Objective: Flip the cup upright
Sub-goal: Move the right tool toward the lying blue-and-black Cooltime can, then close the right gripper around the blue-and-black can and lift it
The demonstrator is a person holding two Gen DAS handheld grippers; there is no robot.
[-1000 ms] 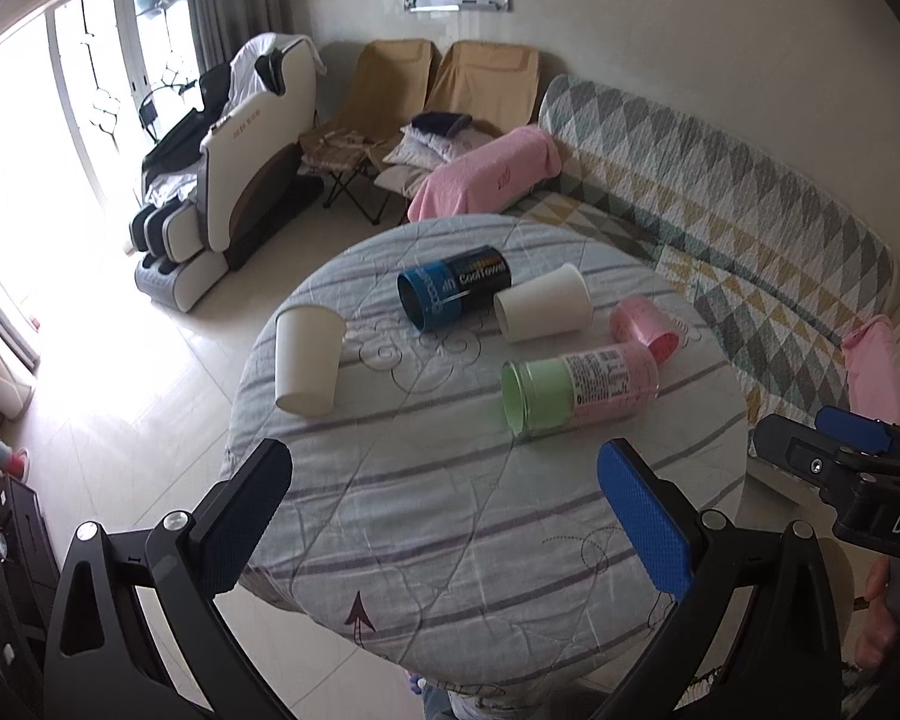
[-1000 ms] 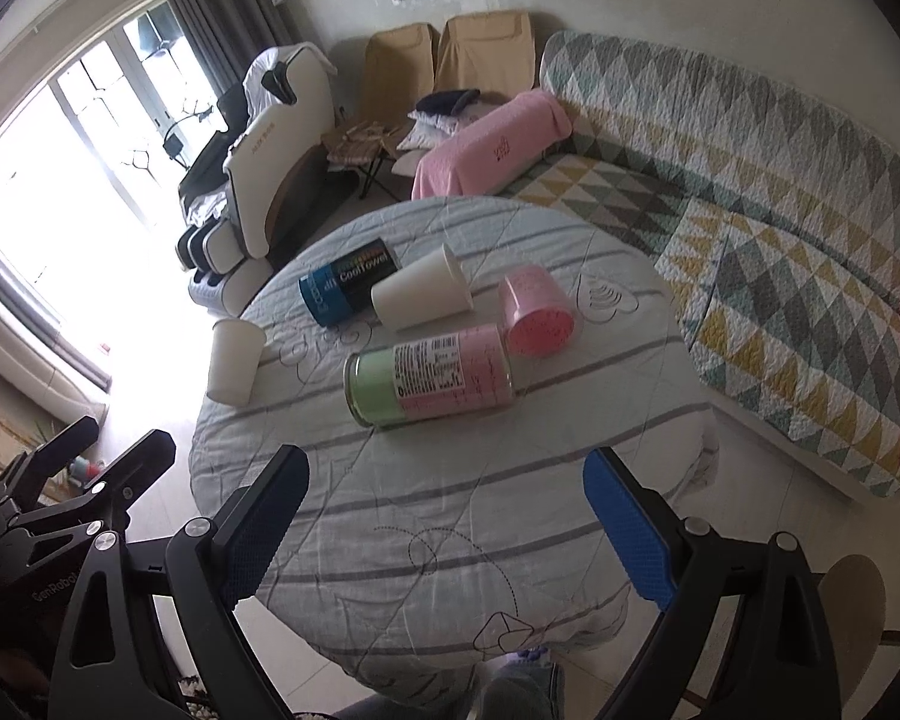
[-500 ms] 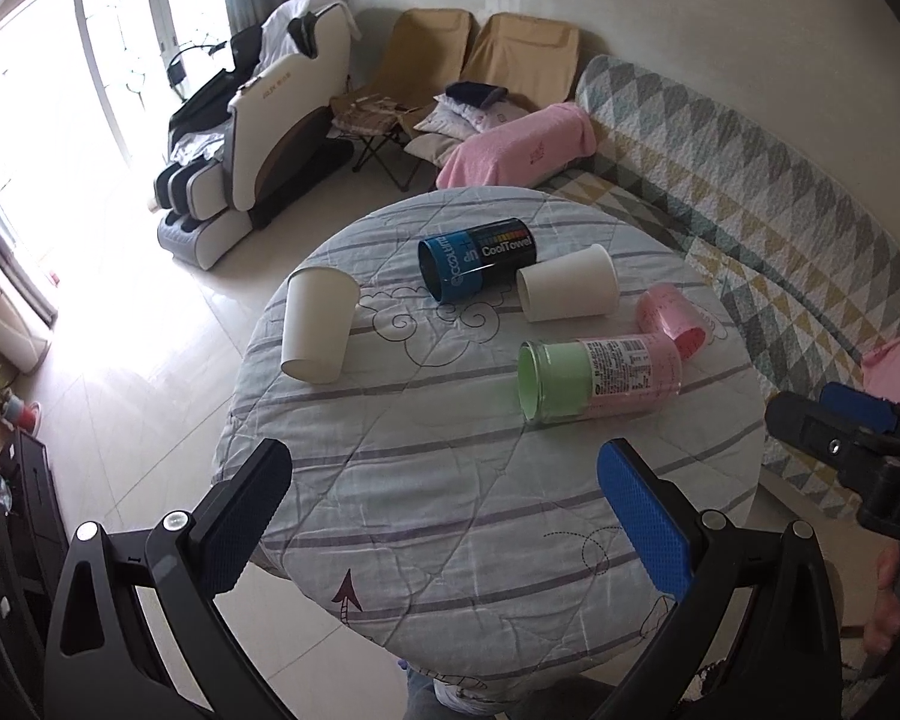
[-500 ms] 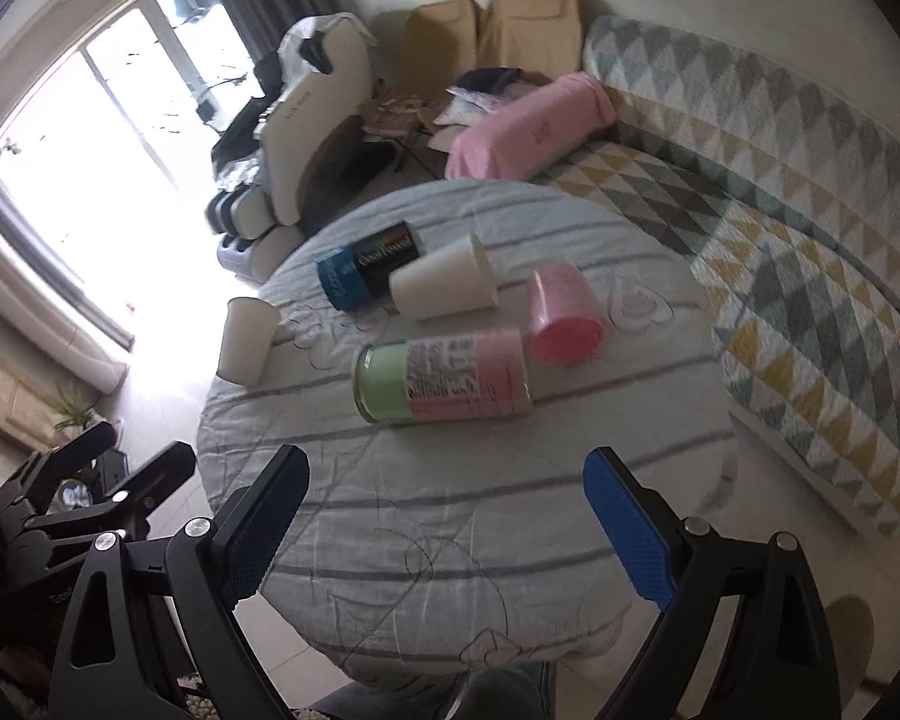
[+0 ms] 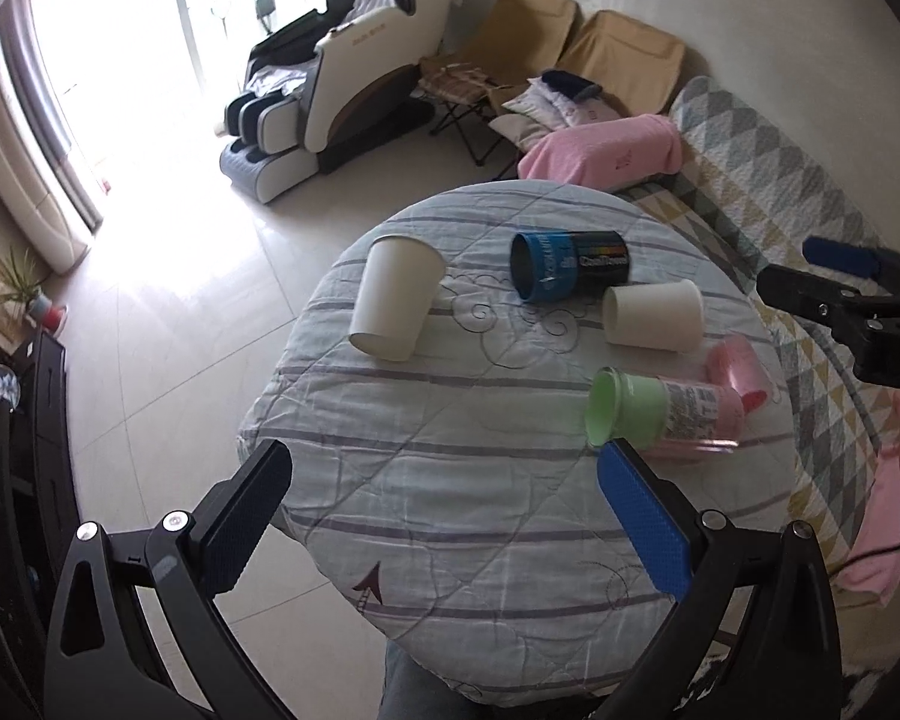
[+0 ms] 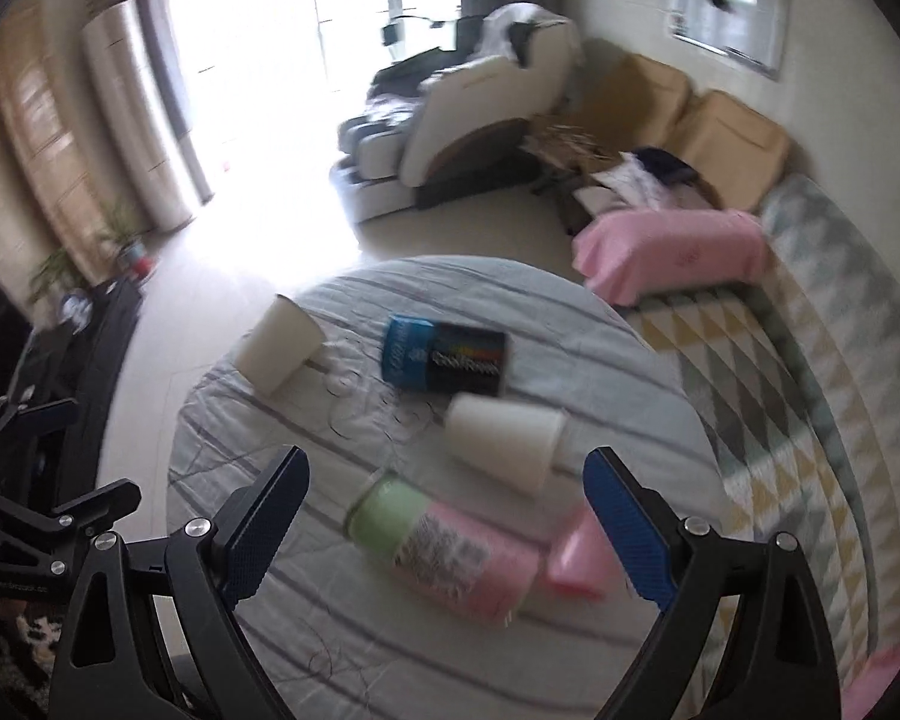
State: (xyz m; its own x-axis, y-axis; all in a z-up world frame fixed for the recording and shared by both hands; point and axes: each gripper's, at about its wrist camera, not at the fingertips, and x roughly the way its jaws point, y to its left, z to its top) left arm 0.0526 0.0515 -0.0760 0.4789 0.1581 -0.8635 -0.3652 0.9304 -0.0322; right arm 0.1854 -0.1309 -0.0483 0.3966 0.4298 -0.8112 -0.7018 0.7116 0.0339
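Several cups lie on their sides on a round table (image 5: 450, 516) with a striped cloth. A white paper cup (image 5: 395, 297) (image 6: 279, 345) lies at the left. A blue and black cup (image 5: 567, 264) (image 6: 444, 354), a second white paper cup (image 5: 654, 315) (image 6: 504, 441), a green and pink cup (image 5: 660, 414) (image 6: 444, 546) and a pink cup (image 5: 741, 369) (image 6: 579, 558) lie to the right. My left gripper (image 5: 444, 516) is open and empty above the near table. My right gripper (image 6: 444, 528) is open and empty, with the green and pink cup in view between its fingers.
A patterned sofa (image 5: 780, 180) with a pink blanket (image 5: 600, 153) stands right of the table. A massage chair (image 5: 342, 78) and two tan folding chairs (image 5: 570, 54) stand behind. A dark cabinet (image 5: 12, 450) stands at the left. The right gripper shows in the left wrist view (image 5: 858, 306).
Both grippers have swung to the right and moved closer to the table. The cups look larger and the right wrist view is blurred by motion. No cup has moved.
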